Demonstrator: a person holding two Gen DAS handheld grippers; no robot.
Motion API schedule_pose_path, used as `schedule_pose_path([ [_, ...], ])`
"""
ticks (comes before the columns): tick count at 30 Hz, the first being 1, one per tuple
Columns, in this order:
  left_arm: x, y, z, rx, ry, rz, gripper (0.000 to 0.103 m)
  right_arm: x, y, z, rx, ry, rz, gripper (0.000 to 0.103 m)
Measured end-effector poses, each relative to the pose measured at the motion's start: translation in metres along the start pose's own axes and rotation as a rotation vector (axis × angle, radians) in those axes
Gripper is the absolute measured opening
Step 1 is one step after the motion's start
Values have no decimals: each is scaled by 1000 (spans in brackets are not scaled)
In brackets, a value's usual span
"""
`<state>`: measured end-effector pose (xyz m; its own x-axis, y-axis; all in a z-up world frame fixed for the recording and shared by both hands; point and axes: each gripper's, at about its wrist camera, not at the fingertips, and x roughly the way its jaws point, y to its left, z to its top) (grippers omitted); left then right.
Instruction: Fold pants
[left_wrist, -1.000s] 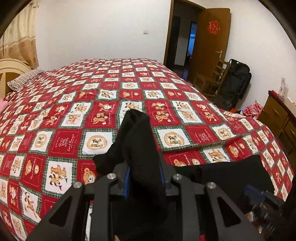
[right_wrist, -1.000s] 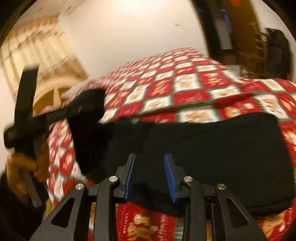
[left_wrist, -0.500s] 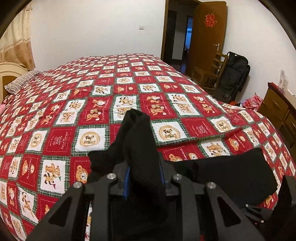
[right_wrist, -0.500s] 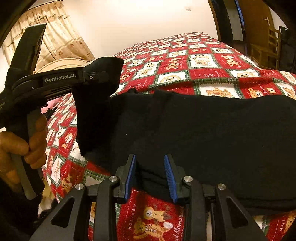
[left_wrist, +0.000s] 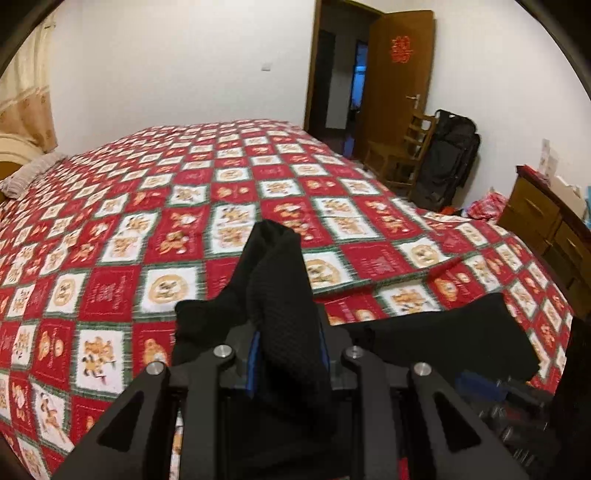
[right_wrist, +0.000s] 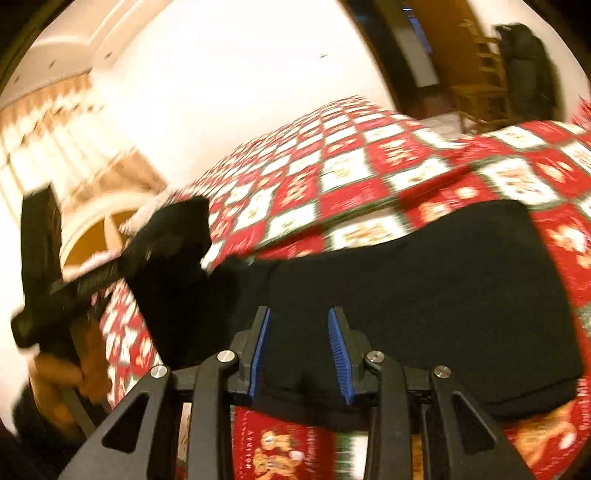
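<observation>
Black pants (right_wrist: 424, 288) lie folded in a long band across the near edge of the bed. My left gripper (left_wrist: 288, 350) is shut on one end of them, and the bunched black fabric (left_wrist: 280, 280) sticks up out of its jaws. In the right wrist view that left gripper (right_wrist: 166, 240) is held up at the left by a hand (right_wrist: 62, 373), with cloth hanging from it. My right gripper (right_wrist: 299, 347) hovers over the pants' near edge. Its blue pads (right_wrist: 258, 350) stand apart and bare, the cloth lying below them.
A red patchwork quilt (left_wrist: 184, 206) covers the wide bed. Beyond its right side stand a wooden chair (left_wrist: 402, 155), a black bag (left_wrist: 450, 158) and a dresser (left_wrist: 546, 221). An open door (left_wrist: 399, 74) is at the back, a pillow (left_wrist: 29, 173) at far left.
The right wrist view has rolled and blurred as the right gripper swung sideways over the pants. The left gripper still holds the same bunch and has hardly moved.
</observation>
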<state>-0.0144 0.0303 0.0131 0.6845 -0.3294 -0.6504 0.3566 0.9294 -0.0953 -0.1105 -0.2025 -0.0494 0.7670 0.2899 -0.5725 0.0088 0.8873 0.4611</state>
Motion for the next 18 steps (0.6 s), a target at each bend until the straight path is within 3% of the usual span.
schedule_pose_path([
  [6,0,-53,-12,127,-28,-64,26,-20,-18,3,36,-44,-36,34],
  [9,0,-90,-30,243,-34,-117,26,-25,-22,5,41,-60,-50,34],
  [12,5,-120,-47,354,-42,-119,26,-30,-26,7,50,-74,-51,34],
  [18,22,-134,-61,423,-9,-119,26,-31,-33,7,82,-70,-36,34],
])
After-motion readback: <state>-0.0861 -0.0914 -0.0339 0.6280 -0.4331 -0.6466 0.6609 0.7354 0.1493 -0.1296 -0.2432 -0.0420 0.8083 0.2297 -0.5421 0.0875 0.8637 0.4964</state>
